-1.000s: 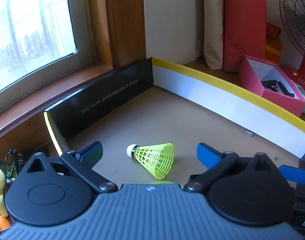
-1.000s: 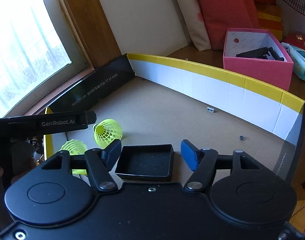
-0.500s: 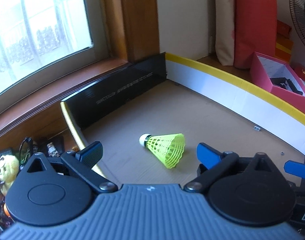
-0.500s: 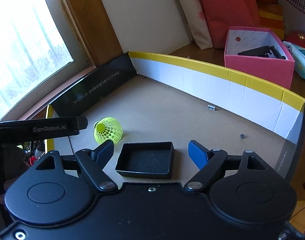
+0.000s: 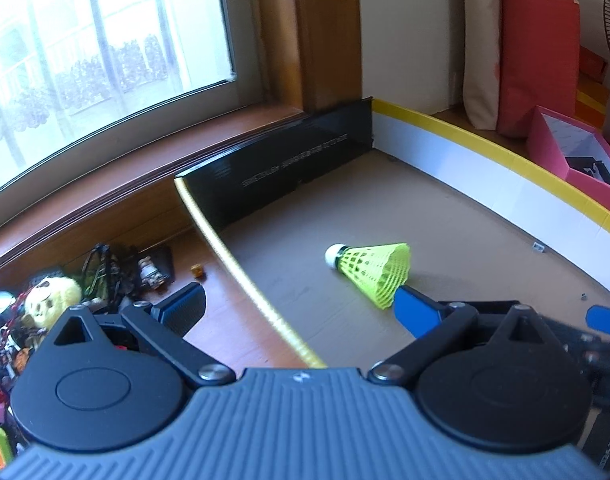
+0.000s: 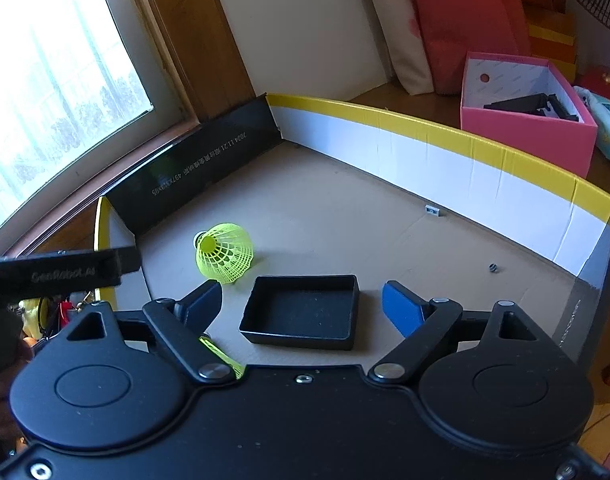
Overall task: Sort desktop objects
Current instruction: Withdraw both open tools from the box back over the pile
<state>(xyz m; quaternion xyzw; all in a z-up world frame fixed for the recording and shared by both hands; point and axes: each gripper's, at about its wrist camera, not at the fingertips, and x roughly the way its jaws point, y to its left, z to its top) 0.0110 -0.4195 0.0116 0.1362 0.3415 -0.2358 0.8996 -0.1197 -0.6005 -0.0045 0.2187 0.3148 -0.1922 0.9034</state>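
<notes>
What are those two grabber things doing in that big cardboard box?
A person holds a grabber in each hand and is tidying things into a cardboard box. The right gripper has just been opening its jaws; a small black tray sits on the box floor between them, let go. A yellow shuttlecock lies beside the tray. The left gripper is open and empty, over the box's edge, near a pile of toys outside.
</notes>
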